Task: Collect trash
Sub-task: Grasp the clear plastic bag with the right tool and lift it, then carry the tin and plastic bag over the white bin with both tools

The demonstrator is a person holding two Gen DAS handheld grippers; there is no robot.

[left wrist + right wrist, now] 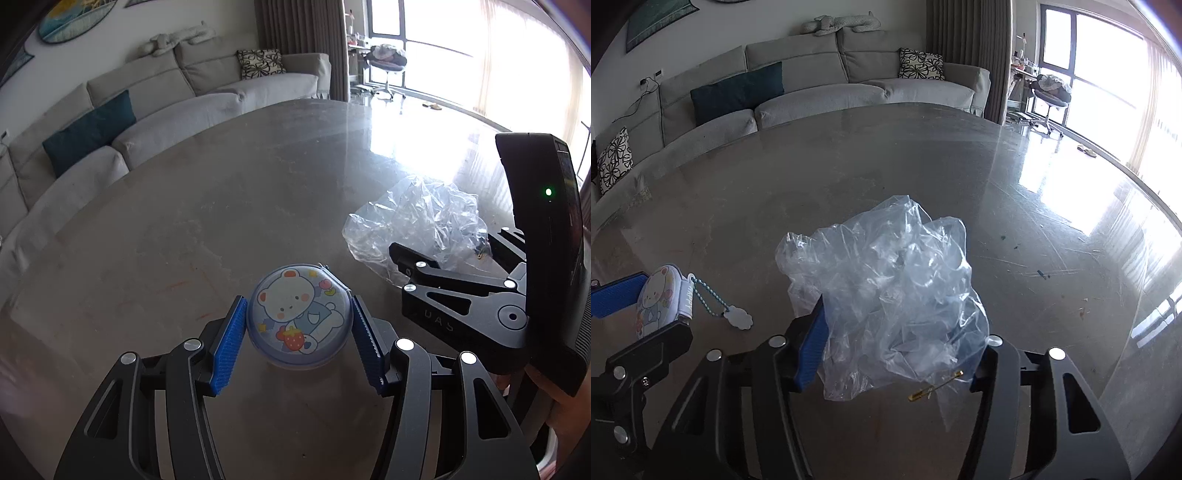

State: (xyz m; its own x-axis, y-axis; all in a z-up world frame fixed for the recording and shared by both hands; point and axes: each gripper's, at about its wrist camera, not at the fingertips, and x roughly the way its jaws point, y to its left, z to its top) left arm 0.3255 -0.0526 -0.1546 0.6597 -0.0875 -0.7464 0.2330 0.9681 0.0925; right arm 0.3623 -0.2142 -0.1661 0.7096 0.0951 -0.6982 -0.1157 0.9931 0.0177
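At lower centre, a crumpled clear plastic bag (886, 295) sits pinched between the right gripper (897, 354) pads, while the left gripper (299, 339) clamps a round cartoon-bear pouch (298, 319) above the table (184, 240).

Window (443, 48) glare whitens table (221, 184) — edges bowed (fisheye), sharp.

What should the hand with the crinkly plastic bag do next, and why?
Probably lift the plastic bag a little off the table. The right gripper already has the crumpled bag between its fingers, so it seems caught. The left gripper holds the round bear case, so only the right one can carry the trash away.
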